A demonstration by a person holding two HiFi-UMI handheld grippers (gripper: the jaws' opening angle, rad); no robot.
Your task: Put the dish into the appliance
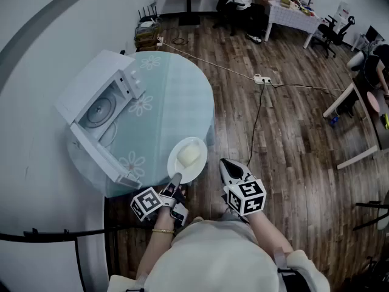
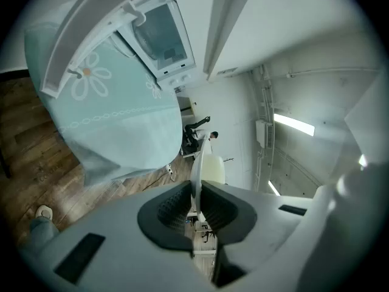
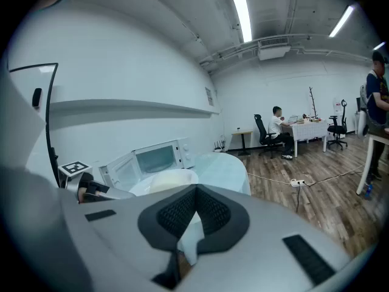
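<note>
At left, a white microwave oven (image 1: 97,111) is standing open on a round table (image 1: 179,96). The left gripper (image 1: 175,181) is pinching the near rim of a white plate (image 1: 178,168) at the table's near edge. The plate is carrying a pale food block (image 1: 189,155). It is probably stiff, slick and breakable, so a rim grip is risking tilt. The right gripper (image 1: 229,165) is pressed together, empty. No readable writing is showing.

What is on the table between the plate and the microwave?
Nothing. Only bare flowered tablecloth lies between the plate and the open microwave. The head view shows this.
</note>
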